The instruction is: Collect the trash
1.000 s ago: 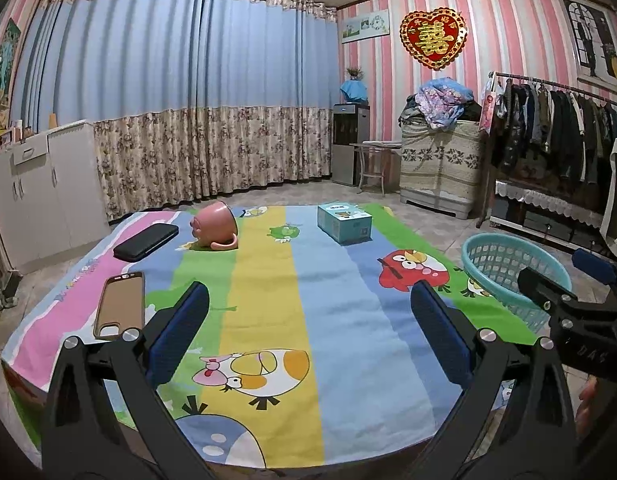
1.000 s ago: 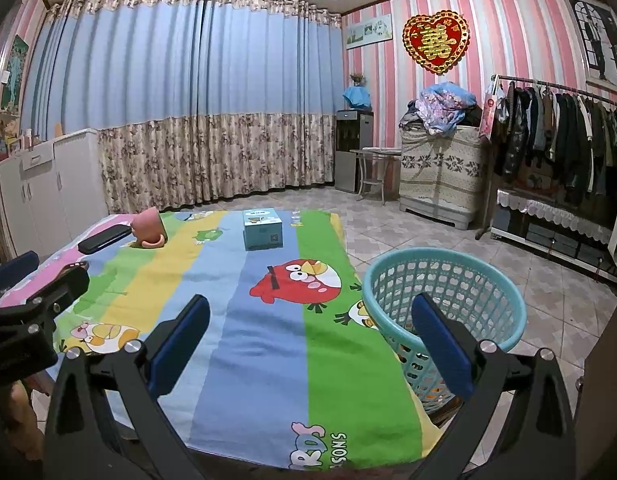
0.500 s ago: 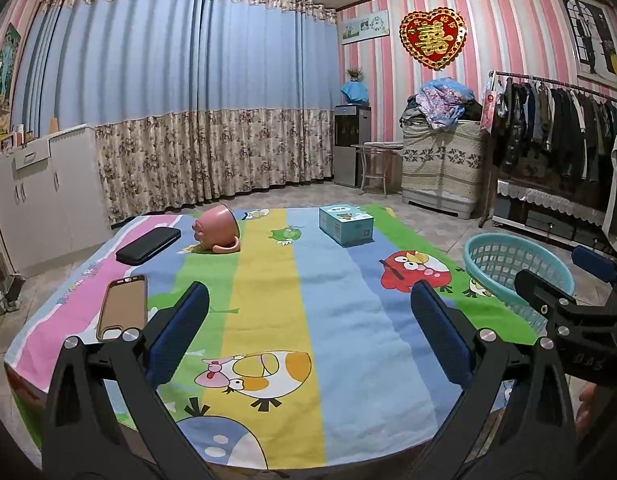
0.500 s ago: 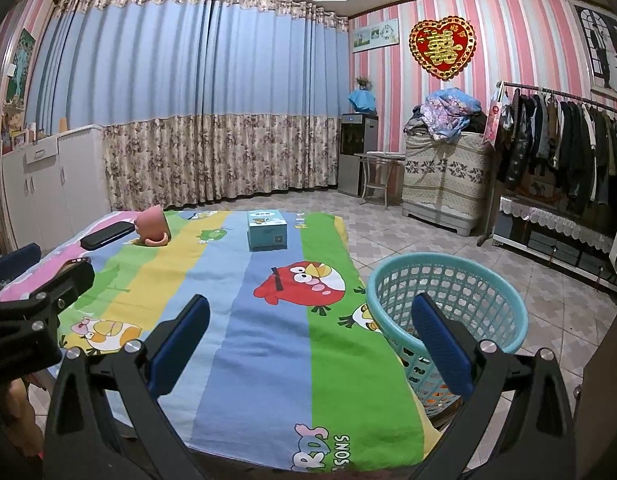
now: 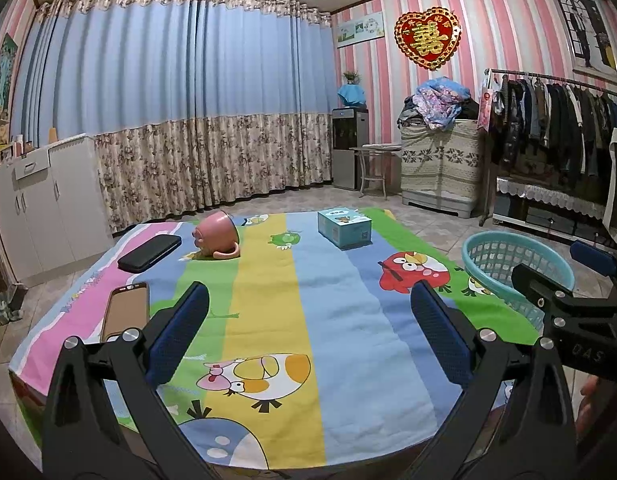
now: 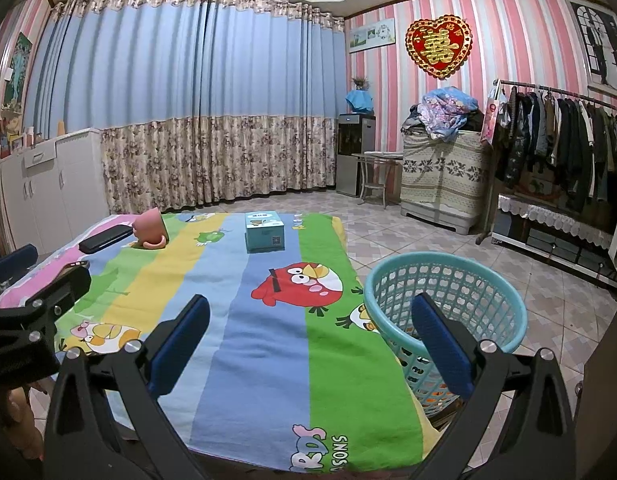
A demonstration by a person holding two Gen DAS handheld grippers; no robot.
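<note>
A table with a striped cartoon cloth [image 5: 268, 300] [image 6: 236, 320] holds a pink mug on its side [image 5: 216, 235] [image 6: 150, 228], a light blue box [image 5: 343, 226] [image 6: 264, 231], a black case [image 5: 149, 253] [image 6: 105, 239] and a phone in a brown case [image 5: 125, 312]. A teal basket [image 5: 516, 264] [image 6: 444, 312] stands off the table's right edge. My left gripper [image 5: 308, 332] is open and empty above the near cloth. My right gripper [image 6: 308, 336] is open and empty over the near right edge, by the basket.
White cabinets [image 5: 40, 200] stand at the left. Curtains line the far wall. A clothes rack [image 6: 560, 152], a covered pile [image 6: 444, 168], a small stand and a water dispenser [image 6: 354, 152] line the right and far side. The floor is tiled.
Both views have shifted slightly; the table objects sit a little lower and nearer in frame. Both grippers stay open and empty.
</note>
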